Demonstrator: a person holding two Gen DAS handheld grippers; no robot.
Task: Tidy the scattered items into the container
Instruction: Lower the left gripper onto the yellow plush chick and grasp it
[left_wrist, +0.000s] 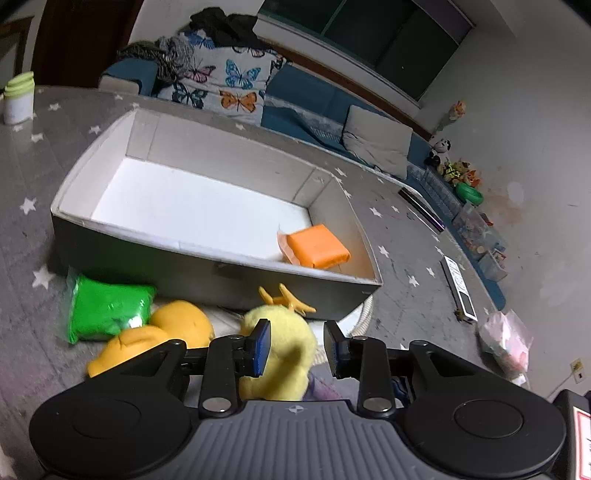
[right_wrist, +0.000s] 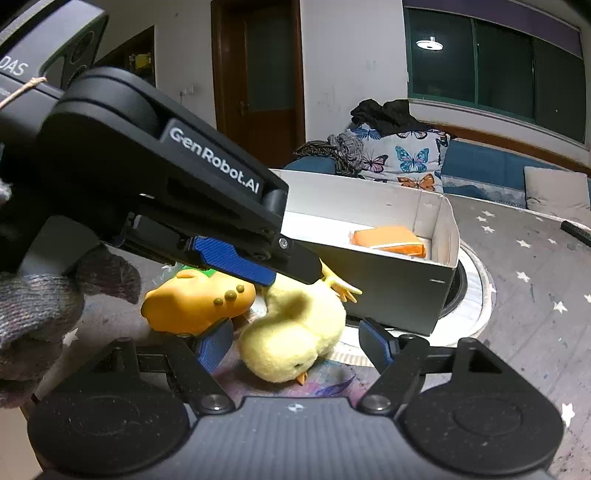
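Lying at far left, the green packet (left_wrist: 107, 314), then the orange toy (left_wrist: 177, 332); the left gripper (left_wrist: 295, 347) spread wide around the yellow chick (left_wrist: 277, 354); right gripper (right_wrist: 295, 347) spread too, container (left_wrist: 207, 258) just behind.

White walls (right_wrist: 351, 74) close in the room, with a dark brown door (right_wrist: 258, 74) set in one. A wide dark window (right_wrist: 495, 62) throws back a ceiling lamp's reflection (right_wrist: 430, 44) (night outside, it seems). Below it runs a blue sofa (left_wrist: 314, 99) carrying a butterfly-print cushion (left_wrist: 229, 81), a heap of dark clothes (left_wrist: 225, 26) and a pale pillow (left_wrist: 376, 142). Soft toys (left_wrist: 454, 166) sit at its far end.
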